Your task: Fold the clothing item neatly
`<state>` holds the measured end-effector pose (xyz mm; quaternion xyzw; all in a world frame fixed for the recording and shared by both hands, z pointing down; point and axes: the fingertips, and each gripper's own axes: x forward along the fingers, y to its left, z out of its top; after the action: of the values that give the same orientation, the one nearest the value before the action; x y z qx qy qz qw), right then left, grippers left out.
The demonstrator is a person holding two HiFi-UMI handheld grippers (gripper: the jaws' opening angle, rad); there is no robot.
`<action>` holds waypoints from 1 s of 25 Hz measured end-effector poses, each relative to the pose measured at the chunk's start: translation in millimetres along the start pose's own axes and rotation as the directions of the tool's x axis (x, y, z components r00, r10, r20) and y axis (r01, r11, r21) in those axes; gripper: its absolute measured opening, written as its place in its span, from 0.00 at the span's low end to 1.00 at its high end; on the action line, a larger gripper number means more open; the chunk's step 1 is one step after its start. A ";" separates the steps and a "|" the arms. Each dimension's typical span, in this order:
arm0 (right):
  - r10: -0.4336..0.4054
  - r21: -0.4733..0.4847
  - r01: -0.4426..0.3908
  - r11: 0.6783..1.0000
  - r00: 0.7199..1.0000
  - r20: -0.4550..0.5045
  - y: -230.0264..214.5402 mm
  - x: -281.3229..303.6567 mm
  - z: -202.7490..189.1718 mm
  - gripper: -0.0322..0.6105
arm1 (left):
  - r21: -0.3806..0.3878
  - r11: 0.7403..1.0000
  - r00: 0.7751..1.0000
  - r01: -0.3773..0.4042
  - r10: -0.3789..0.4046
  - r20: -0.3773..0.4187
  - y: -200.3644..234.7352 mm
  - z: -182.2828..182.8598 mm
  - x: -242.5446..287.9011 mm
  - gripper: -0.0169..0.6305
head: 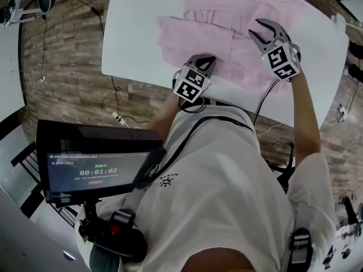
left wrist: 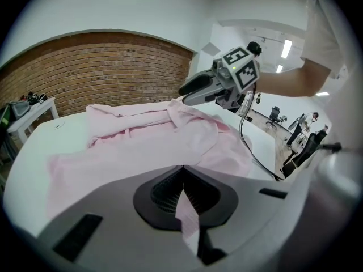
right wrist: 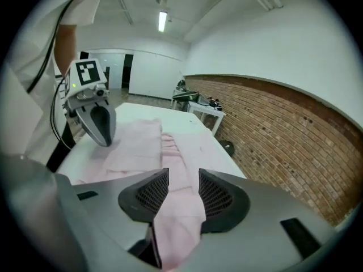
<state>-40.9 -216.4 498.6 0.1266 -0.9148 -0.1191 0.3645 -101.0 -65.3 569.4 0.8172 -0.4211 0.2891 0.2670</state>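
A pale pink garment (head: 227,27) lies partly folded and rumpled on the white table (head: 136,27). My left gripper (head: 207,58) is at the garment's near edge, shut on a strip of its cloth; that strip shows between the closed jaws in the left gripper view (left wrist: 182,171). My right gripper (head: 255,27) hovers over the garment's right part with its jaws apart. In the right gripper view (right wrist: 180,180) a pink fold (right wrist: 176,220) runs through the gap without the pads pressing on it. The left gripper (right wrist: 102,137) shows there, nose down on the cloth (right wrist: 142,146).
The table's near edge (head: 238,98) runs just in front of my body, and a screen (head: 96,163) is mounted at chest height. Cables trail over the brick-pattern floor (head: 68,67). A small side table (right wrist: 198,103) stands by the brick wall.
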 end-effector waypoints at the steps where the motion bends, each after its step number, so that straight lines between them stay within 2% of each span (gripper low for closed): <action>1: 0.035 0.012 -0.035 0.999 0.999 0.017 16.6 1.0 5.7 0.31 | 0.001 1.000 1.000 0.002 -0.002 -0.002 0.1 -2.1 3.5 0.03; 6: 0.223 0.034 -0.224 0.974 0.974 0.037 105.0 7.1 18.1 0.31 | 0.022 1.000 0.999 -0.008 0.009 -0.031 0.0 -11.5 7.4 0.03; 9: 0.285 -0.027 -0.285 0.958 0.958 -0.020 134.8 11.3 6.1 0.31 | 0.029 1.000 0.998 0.003 -0.001 -0.065 -2.9 -16.8 8.1 0.03; 13: 0.321 -0.131 -0.329 0.935 0.944 -0.079 154.0 12.9 -1.0 0.31 | 0.013 1.000 0.996 0.011 -0.010 -0.084 -7.6 -30.5 11.1 0.03; 17: 0.314 -0.190 -0.333 0.924 0.942 -0.121 162.7 21.1 -4.8 0.30 | 0.003 1.000 0.998 -0.003 0.003 -0.068 -8.8 -29.0 7.0 0.03; 18: 0.315 -0.189 -0.334 0.924 0.941 -0.126 162.8 21.9 -5.9 0.22 | 0.002 1.000 0.998 -0.007 0.007 -0.063 -8.9 -27.6 6.3 0.03; 19: 0.320 -0.177 -0.338 0.924 0.939 -0.122 162.3 20.9 -5.1 0.08 | -0.002 1.000 0.998 -0.009 0.009 -0.058 -9.1 -26.5 5.9 0.03; 22: 0.360 -0.096 -0.366 0.926 0.930 -0.079 157.7 9.6 6.8 0.08 | -0.014 1.000 0.999 -0.015 0.015 -0.043 -8.1 -22.2 4.2 0.03; 25: 0.343 -0.061 -0.345 0.936 0.938 -0.042 140.9 -1.0 17.9 0.08 | -0.017 1.000 0.999 -0.020 0.019 -0.030 -7.0 -18.8 3.7 0.03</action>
<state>-73.1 -81.4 529.0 -0.0460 -0.9127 -0.0822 0.3976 -98.0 -51.0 583.5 0.8062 -0.4276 0.3002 0.2775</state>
